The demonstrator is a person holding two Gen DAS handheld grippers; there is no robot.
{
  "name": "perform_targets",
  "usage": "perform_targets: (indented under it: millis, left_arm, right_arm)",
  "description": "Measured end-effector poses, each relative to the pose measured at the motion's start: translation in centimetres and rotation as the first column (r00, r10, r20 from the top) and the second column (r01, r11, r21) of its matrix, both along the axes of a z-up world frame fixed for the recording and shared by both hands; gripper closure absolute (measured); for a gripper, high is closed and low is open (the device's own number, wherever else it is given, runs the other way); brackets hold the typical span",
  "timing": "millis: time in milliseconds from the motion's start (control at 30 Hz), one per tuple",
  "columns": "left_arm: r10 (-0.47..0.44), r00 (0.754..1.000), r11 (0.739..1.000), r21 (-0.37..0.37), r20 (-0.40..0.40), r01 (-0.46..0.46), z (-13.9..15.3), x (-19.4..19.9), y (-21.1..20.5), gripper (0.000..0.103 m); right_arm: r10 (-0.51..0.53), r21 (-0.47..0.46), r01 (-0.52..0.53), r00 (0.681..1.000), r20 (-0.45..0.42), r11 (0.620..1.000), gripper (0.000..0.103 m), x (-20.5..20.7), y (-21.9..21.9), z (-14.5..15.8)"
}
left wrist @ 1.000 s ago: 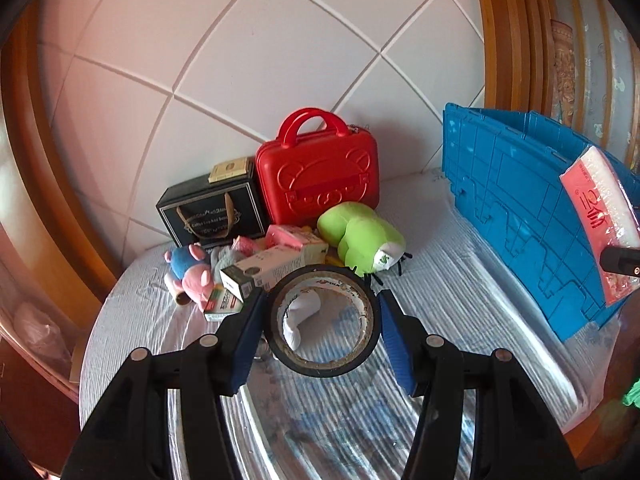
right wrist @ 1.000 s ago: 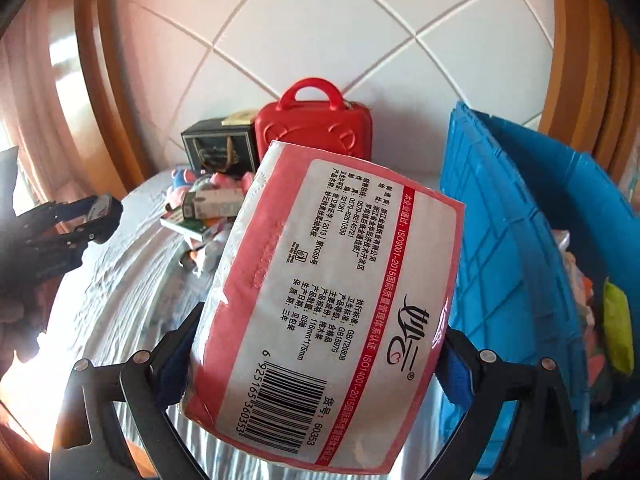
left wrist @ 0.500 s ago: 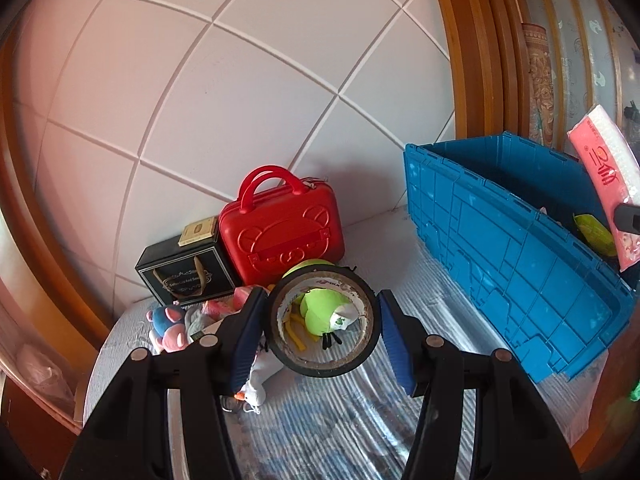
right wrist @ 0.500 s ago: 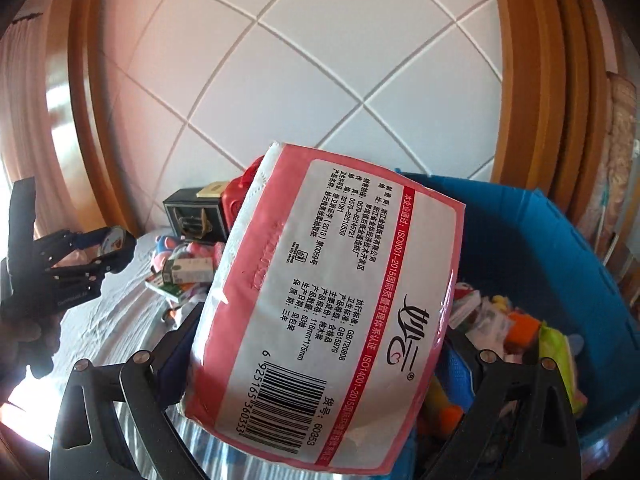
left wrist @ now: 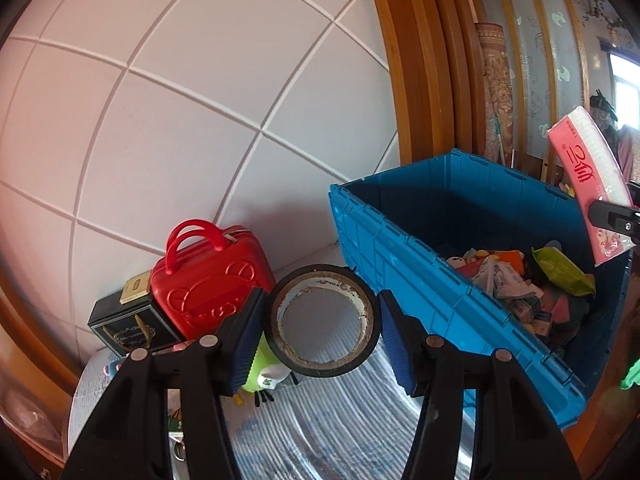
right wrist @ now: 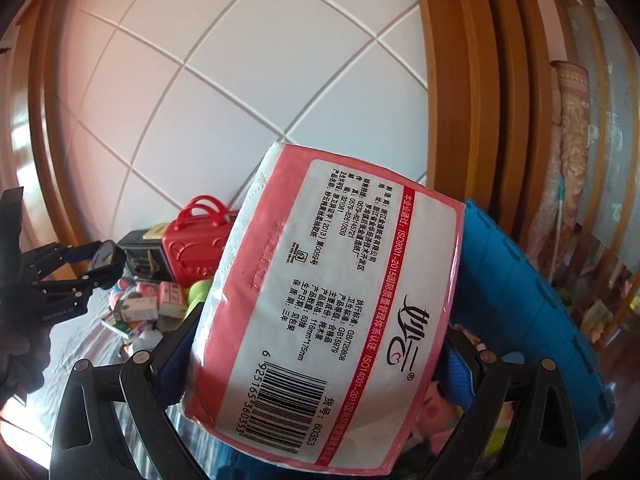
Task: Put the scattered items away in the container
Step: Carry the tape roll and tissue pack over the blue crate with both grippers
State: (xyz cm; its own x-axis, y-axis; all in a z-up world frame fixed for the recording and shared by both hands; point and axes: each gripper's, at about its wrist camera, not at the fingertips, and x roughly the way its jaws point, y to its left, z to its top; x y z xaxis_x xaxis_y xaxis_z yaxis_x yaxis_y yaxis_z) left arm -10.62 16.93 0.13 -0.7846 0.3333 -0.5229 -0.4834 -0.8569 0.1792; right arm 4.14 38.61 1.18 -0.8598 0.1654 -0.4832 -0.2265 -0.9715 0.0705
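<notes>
Now the left gripper (left wrist: pixel 322 322) clamps a tape roll (left wrist: pixel 322 322) beside the blue bin (left wrist: pixel 440 304); the right gripper (right wrist: pixel 320 360) grips a tissue pack (right wrist: pixel 332 300) above it.

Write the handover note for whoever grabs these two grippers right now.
Left gripper: shut on the black roll of tape, held just short of the blue plastic crate.
Right gripper: shut on the pink-and-white pack of tissues, above the crate.
Done: the crate already holds assorted packets.
Left: release both items into the crate, then fetch the pile on the table: small cartons, green plush toy. Red toy suitcase and black gift box stand by the wall.
</notes>
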Motion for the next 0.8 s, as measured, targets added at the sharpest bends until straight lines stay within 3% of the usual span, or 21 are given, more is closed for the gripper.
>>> perform_targets:
  millis: [467, 800]
  left_arm:
    - [-0.195, 0.981, 0.981, -0.027, -0.008, 0.195, 1.5, -1.8, 12.8, 0.048]
    - [-0.269, 0.963, 0.962, -0.042, -0.005, 0.268, 1.6, -3.1, 19.1, 0.048]
  right_arm:
    - [-0.101, -0.015, 0.101, 0.995, 0.014, 0.995, 0.004, -0.2, 8.0, -0.7]
    - [-0.14, -0.021, 0.141, 0.989, 0.04, 0.99, 0.004, -1.4, 12.2, -1.4]
